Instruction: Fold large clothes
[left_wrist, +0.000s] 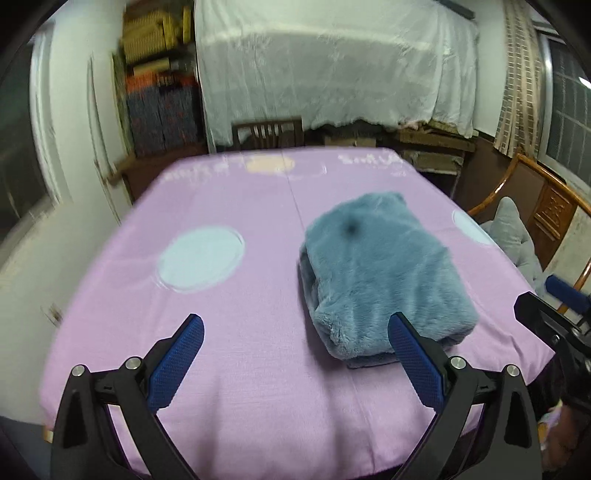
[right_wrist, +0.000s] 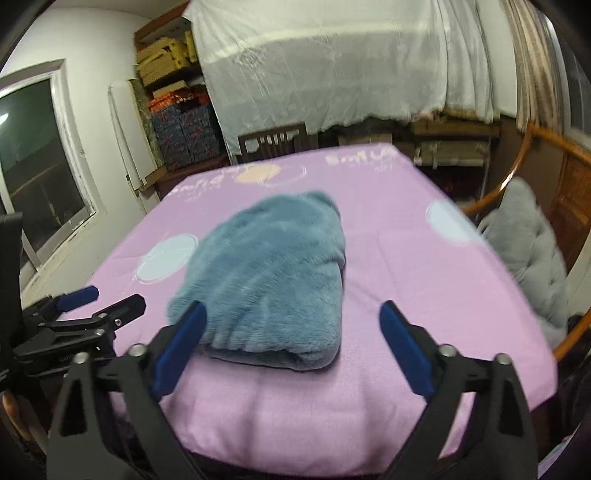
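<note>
A fluffy blue-grey garment (left_wrist: 380, 273) lies folded into a thick bundle on the pink-covered table (left_wrist: 240, 295). It also shows in the right wrist view (right_wrist: 269, 280). My left gripper (left_wrist: 295, 325) is open and empty, held above the table's near edge, left of and in front of the bundle. My right gripper (right_wrist: 291, 314) is open and empty, just in front of the bundle's near end. The right gripper shows at the right edge of the left wrist view (left_wrist: 554, 317). The left gripper shows at the left edge of the right wrist view (right_wrist: 88, 314).
A wooden chair (left_wrist: 267, 133) stands behind the table's far edge. A rattan chair with a grey cushion (right_wrist: 528, 251) stands at the table's right. White sheeting (left_wrist: 332, 66) covers furniture at the back. Stacked boxes (right_wrist: 181, 125) and a window (right_wrist: 37, 166) are at the left.
</note>
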